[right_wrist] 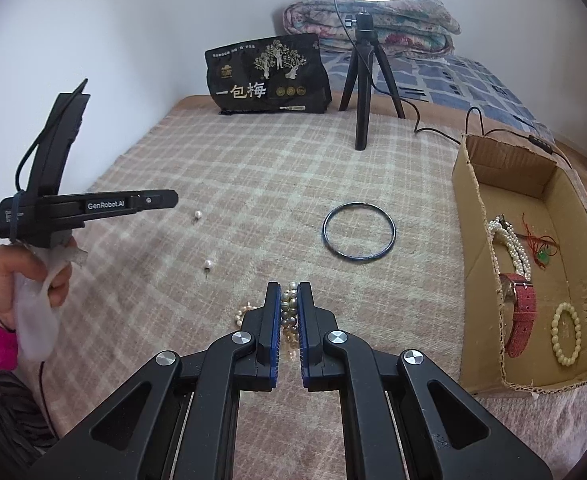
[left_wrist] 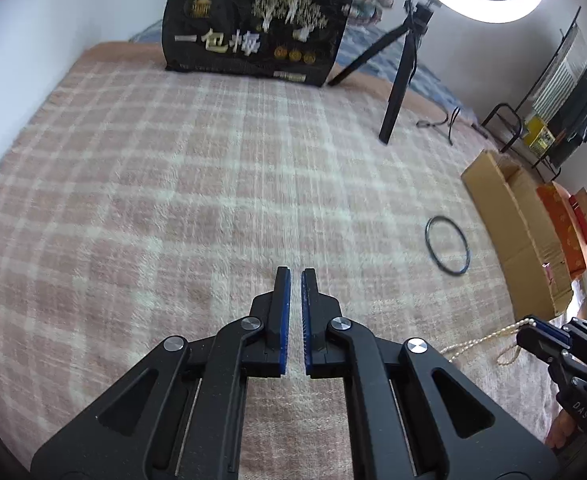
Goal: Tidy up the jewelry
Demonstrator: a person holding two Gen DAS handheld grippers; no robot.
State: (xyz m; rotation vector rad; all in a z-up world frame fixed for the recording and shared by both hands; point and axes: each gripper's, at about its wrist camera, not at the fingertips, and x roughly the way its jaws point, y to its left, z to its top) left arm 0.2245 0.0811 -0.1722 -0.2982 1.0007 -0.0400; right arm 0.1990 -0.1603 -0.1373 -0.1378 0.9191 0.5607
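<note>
Fuzzy plaid cloth blanket (right_wrist: 253, 168), glossy pearl strand (right_wrist: 289, 312), rough corrugated cardboard box (right_wrist: 477, 272).

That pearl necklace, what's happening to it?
A person is tidying jewelry on a checked blanket. The right gripper is shut on the pearl necklace. The left gripper is shut and holds nothing. The cardboard box already has some pieces inside. A dark bangle and two loose pearls are on the blanket.
</note>
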